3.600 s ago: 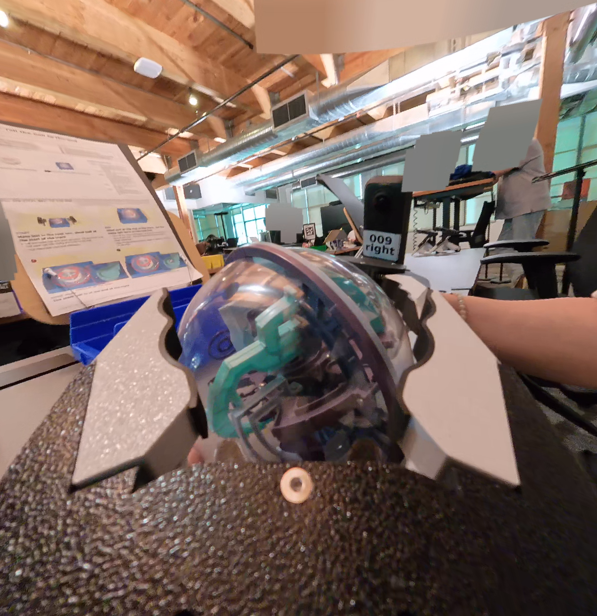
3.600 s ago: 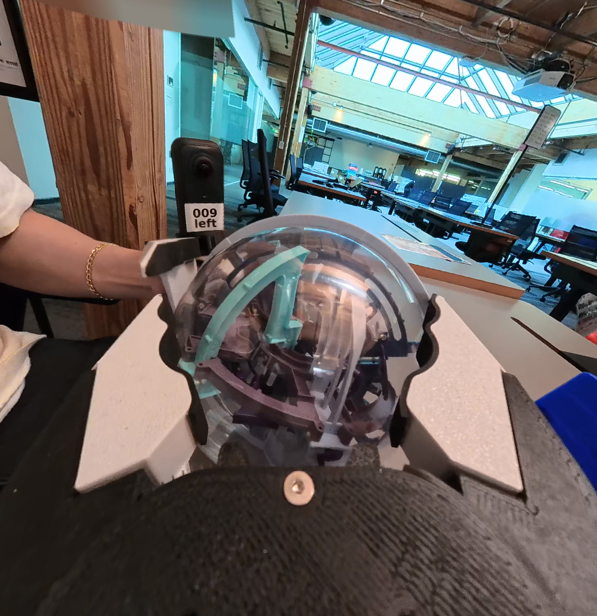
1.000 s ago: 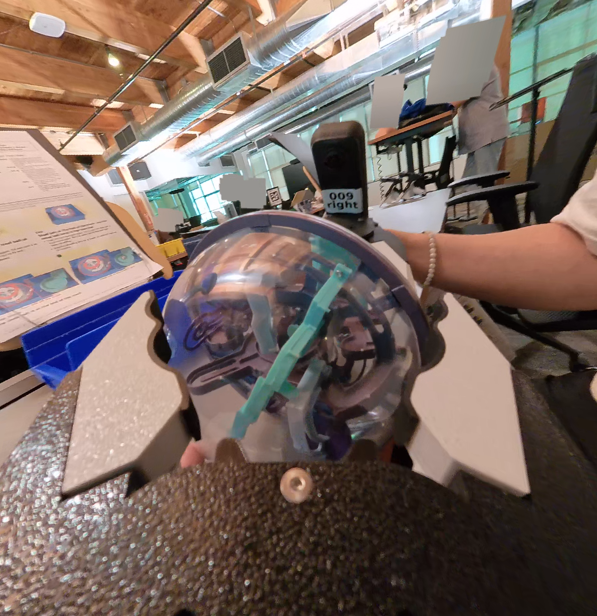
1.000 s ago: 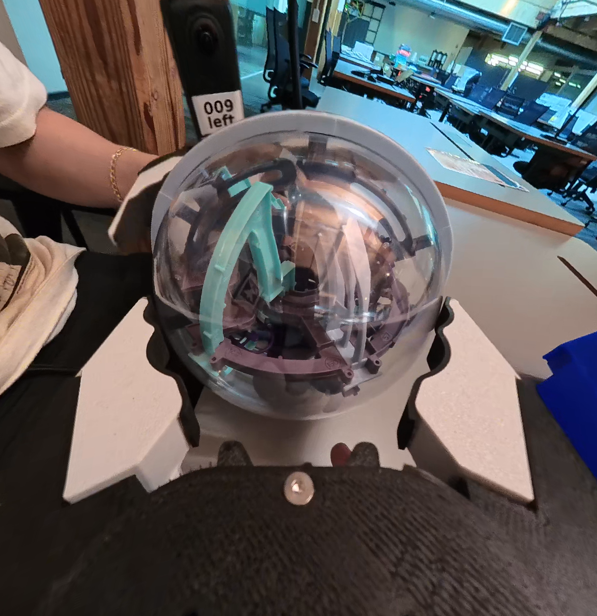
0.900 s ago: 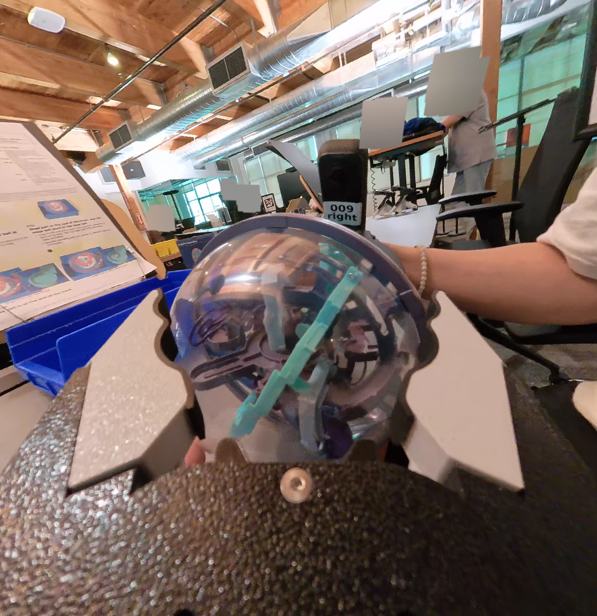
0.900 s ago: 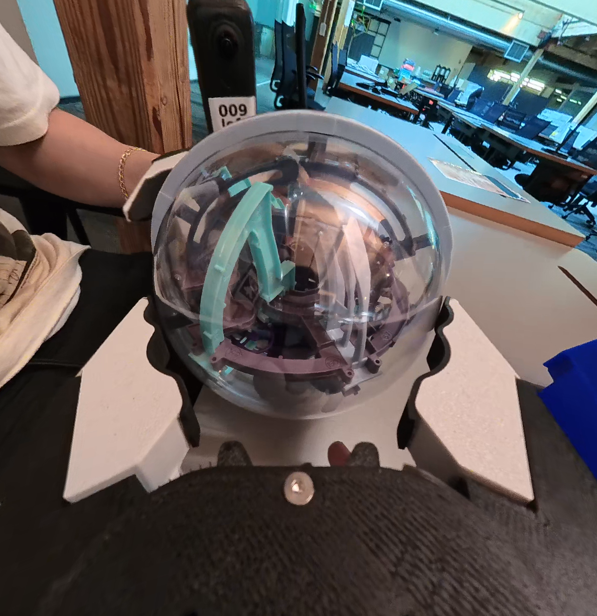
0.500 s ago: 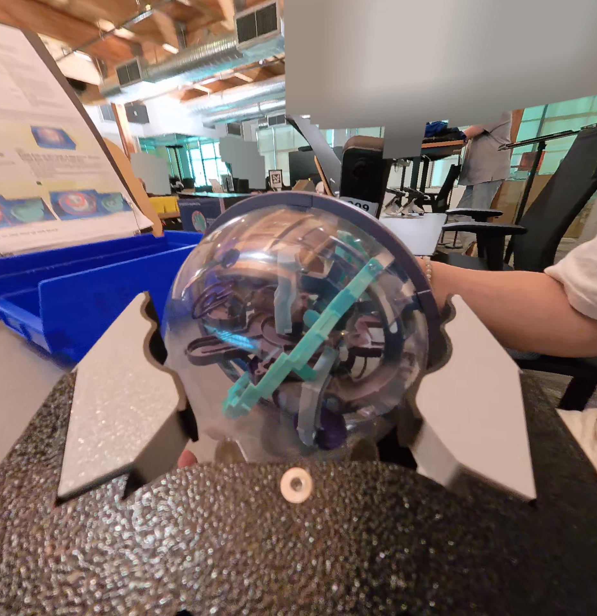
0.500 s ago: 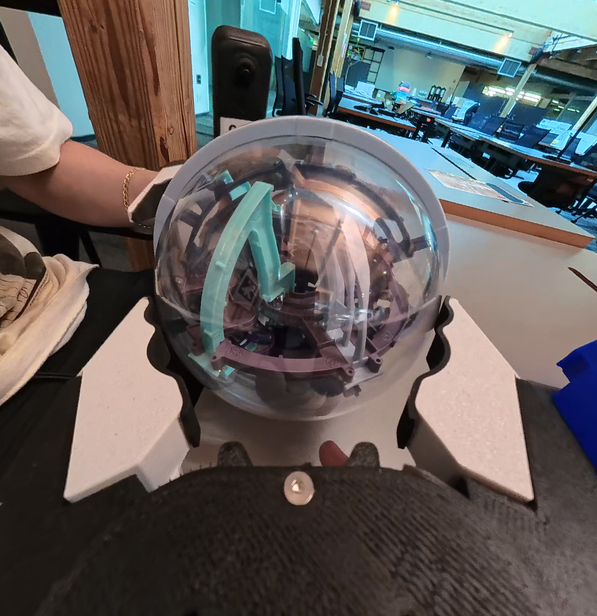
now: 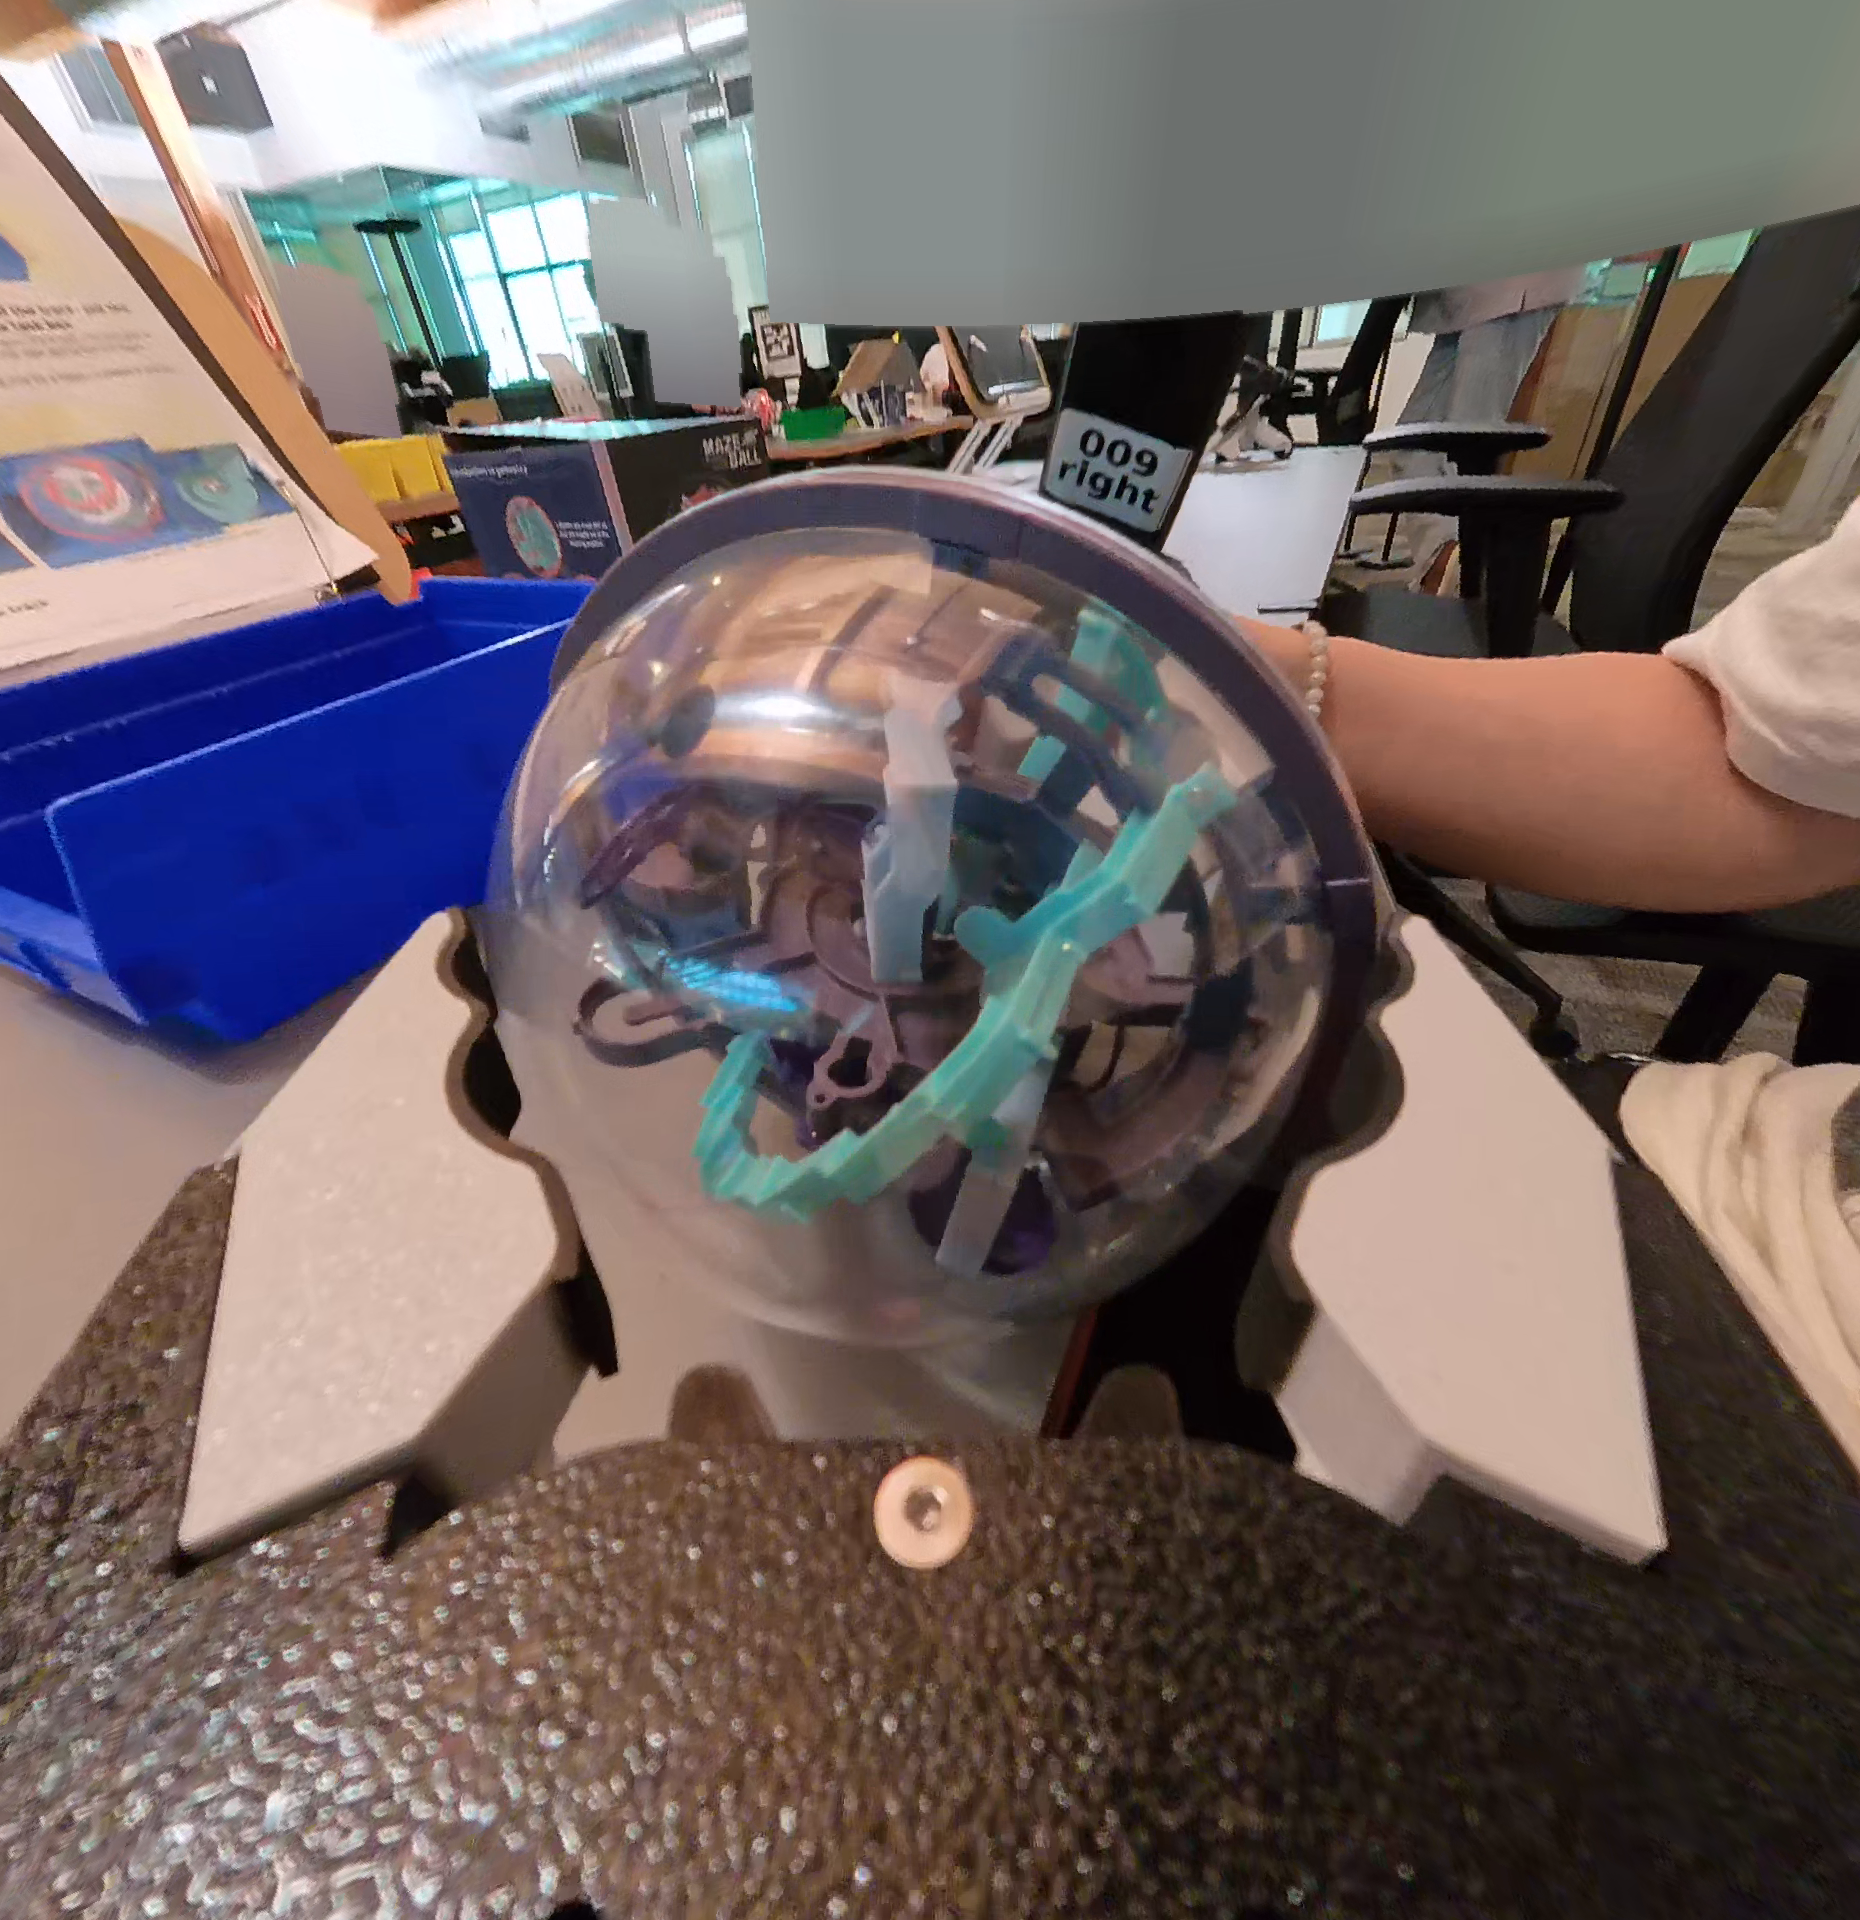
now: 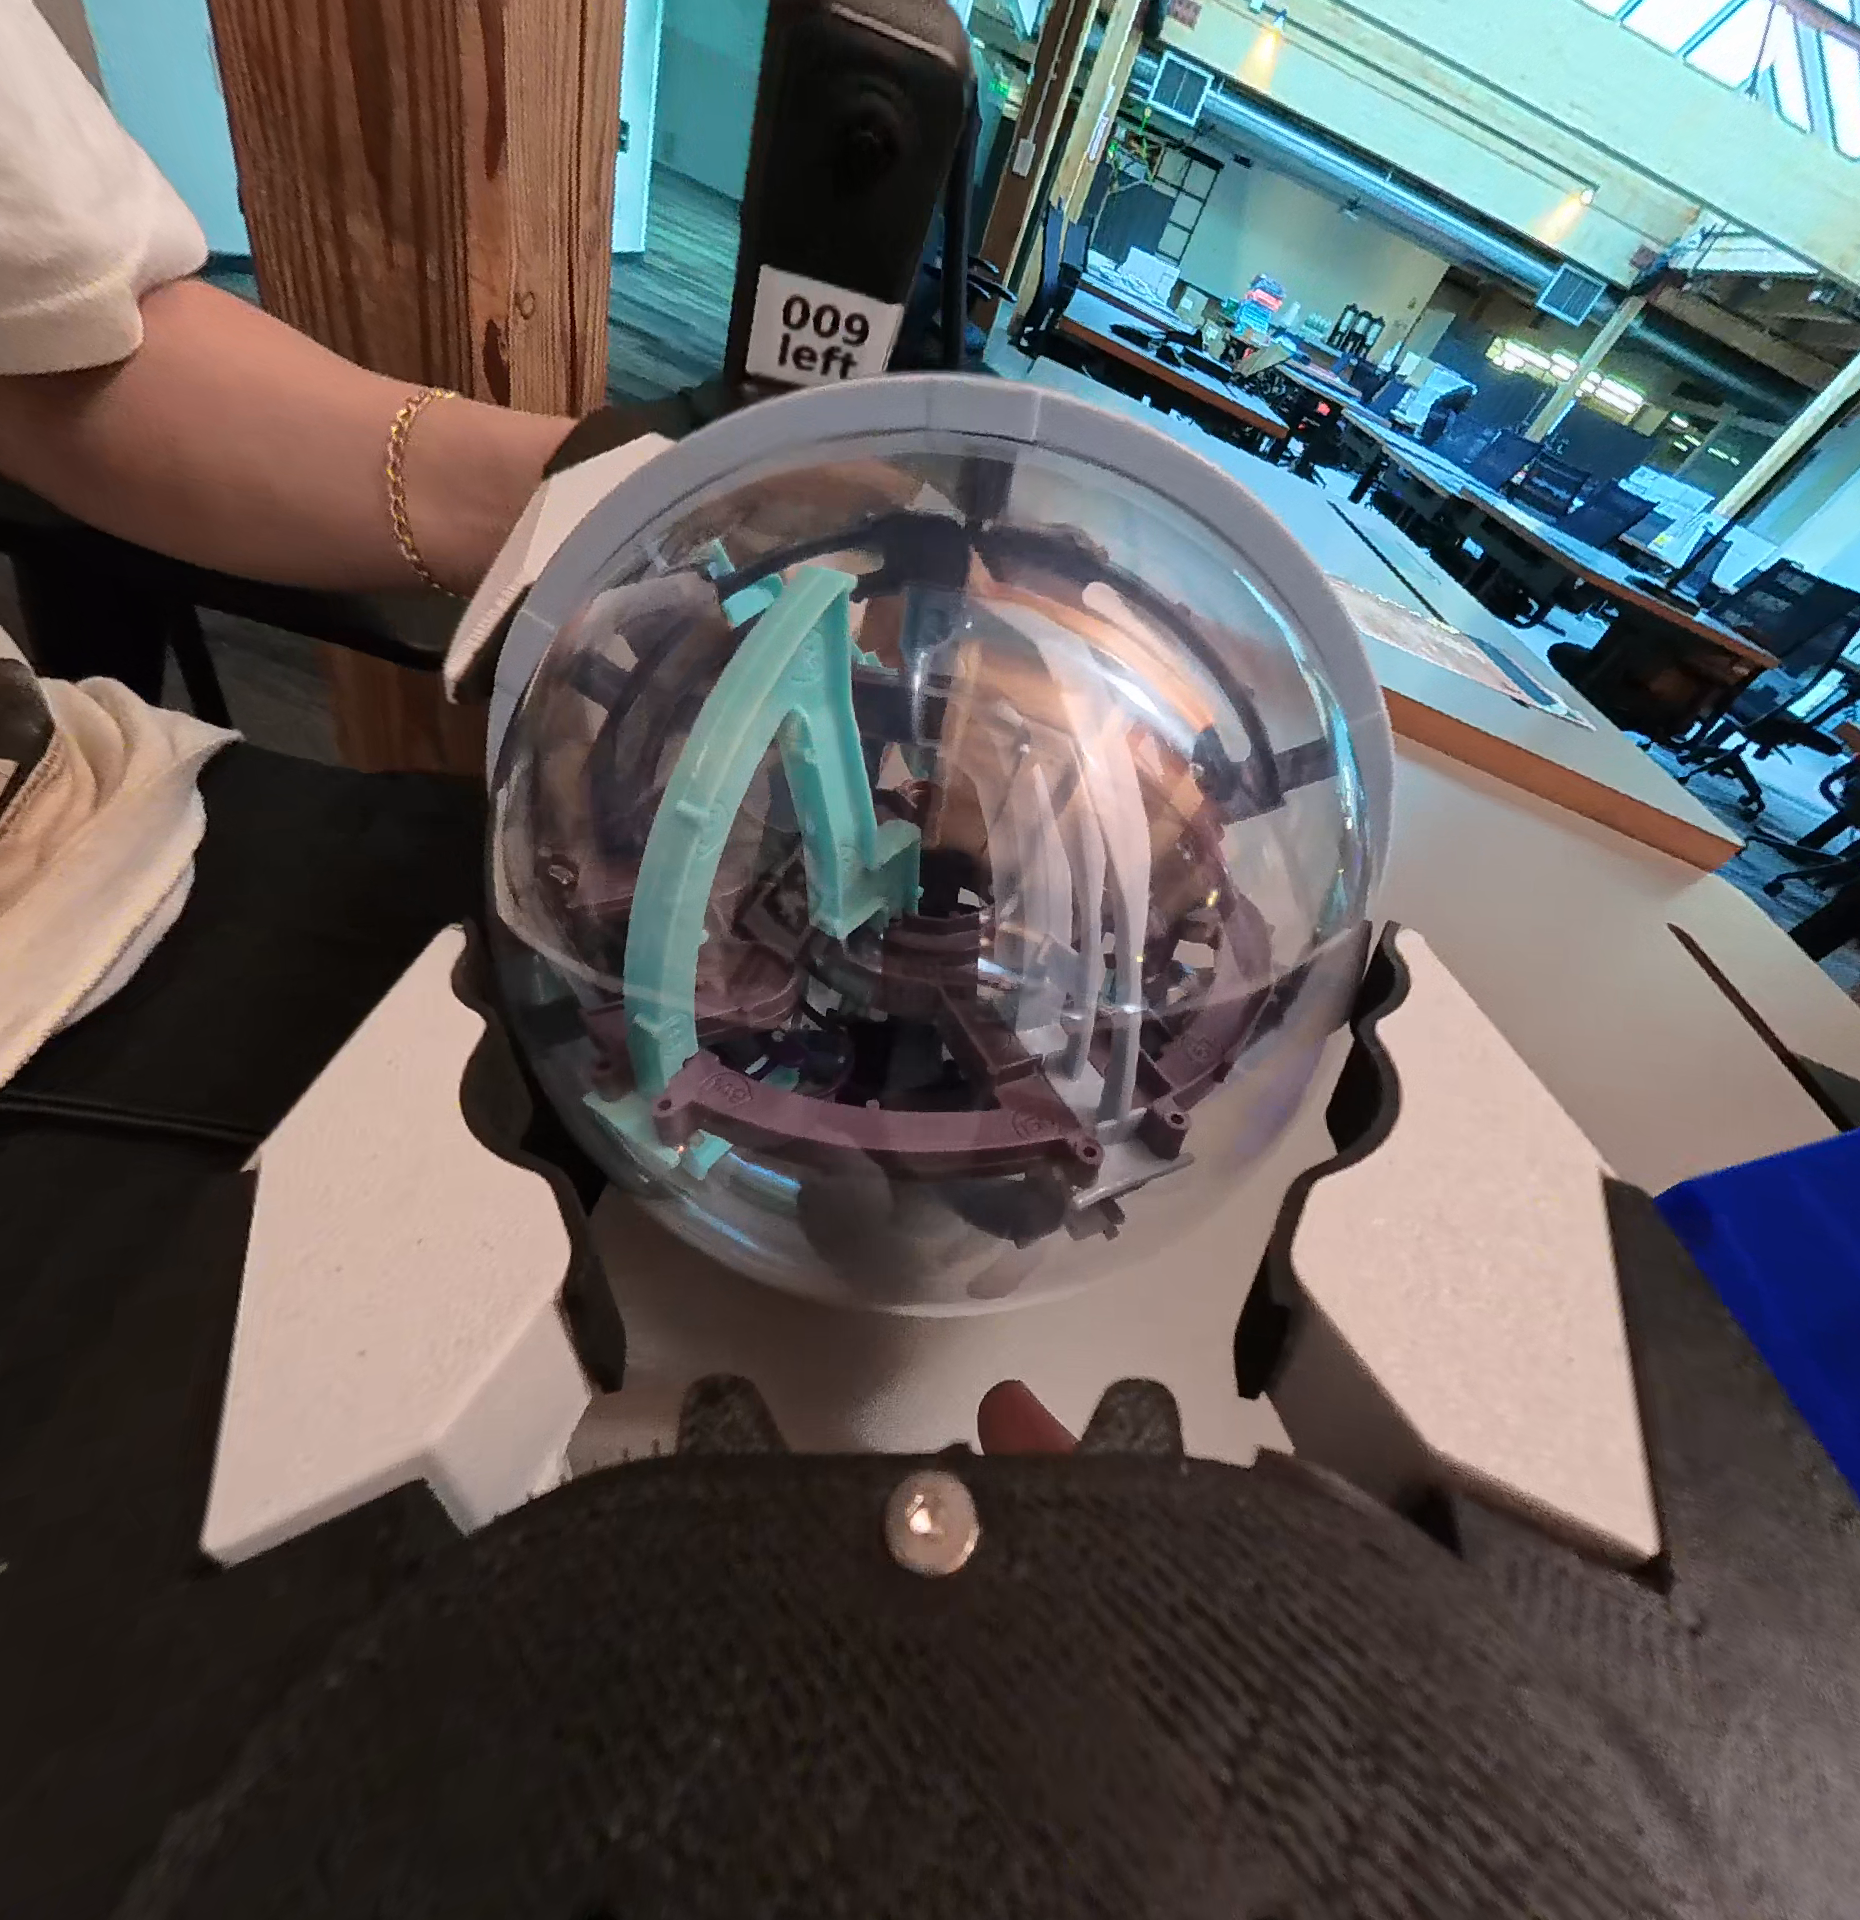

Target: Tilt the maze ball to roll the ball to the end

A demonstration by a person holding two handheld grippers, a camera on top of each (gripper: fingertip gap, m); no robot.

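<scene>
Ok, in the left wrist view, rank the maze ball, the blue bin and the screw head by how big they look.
1. maze ball, nearest the camera, so only apparent size
2. blue bin, partly cut off at the frame edge
3. screw head, plainly smallest

The maze ball is a clear shell with teal, purple and pale grey tracks and a grey rim. The bin is blue; the fingers are white with black pads.

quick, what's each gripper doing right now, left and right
Left gripper: closed on the clear maze ball, pads against both its sides.
Right gripper: closed on the same maze ball from the opposite side.
</scene>
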